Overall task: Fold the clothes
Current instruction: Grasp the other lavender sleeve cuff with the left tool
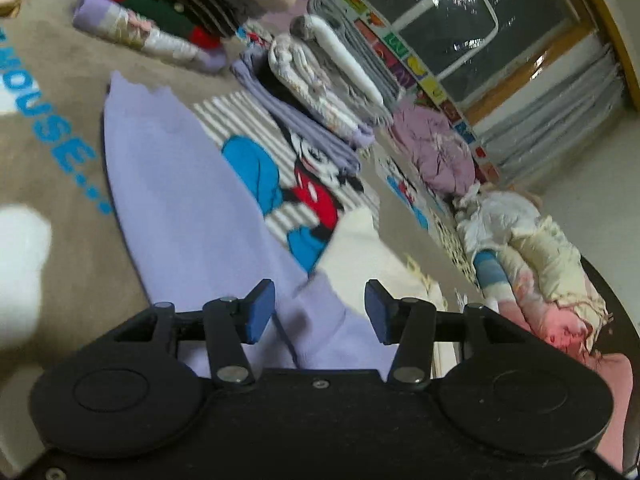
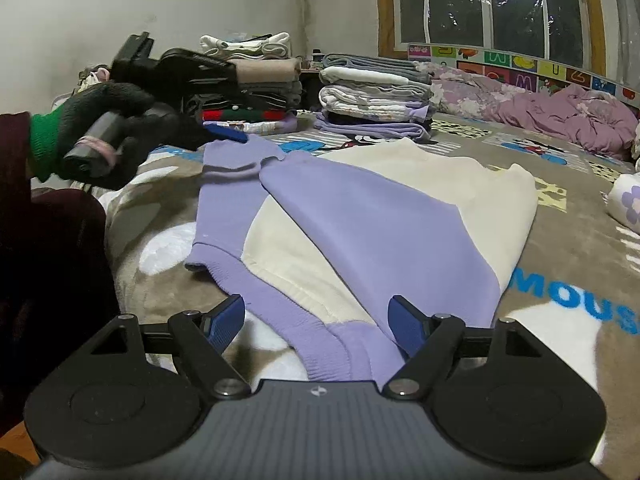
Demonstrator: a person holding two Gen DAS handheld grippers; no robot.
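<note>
Your left hand (image 2: 100,136), in a black glove with a green cuff, is raised at the far left of the bed and grips the handle of the left tool (image 1: 320,310); in its own view that tool hangs low over a lilac sleeve with its blue pads spread apart and nothing between them. Your right tool (image 2: 318,324) sits at the near edge of the bed, its blue pads also wide apart, straddling the lilac ribbed hem without pinching it. The sweatshirt (image 2: 360,216), lilac and cream, lies flat on the bed blanket (image 2: 560,280) in the middle of the right wrist view, one lilac sleeve folded diagonally across the cream body toward the near hem. Only the right wrist view shows the whole garment, your gloved hand and the left tool from outside; only the left wrist view shows the crumpled pile of unfolded clothes (image 1: 540,264) at the right edge of the bed. Both views show the folded stacks (image 2: 376,96) at the far side and the window (image 2: 484,4) behind them. The blanket carries blue lettering that reads "MOUS" in the right wrist view and "HOUSE..." in the left, beside a cartoon mouse print (image 1: 316,188). A strip of alphabet tiles (image 2: 520,66) runs under the window; the single letters "M" and "U" can be read.
</note>
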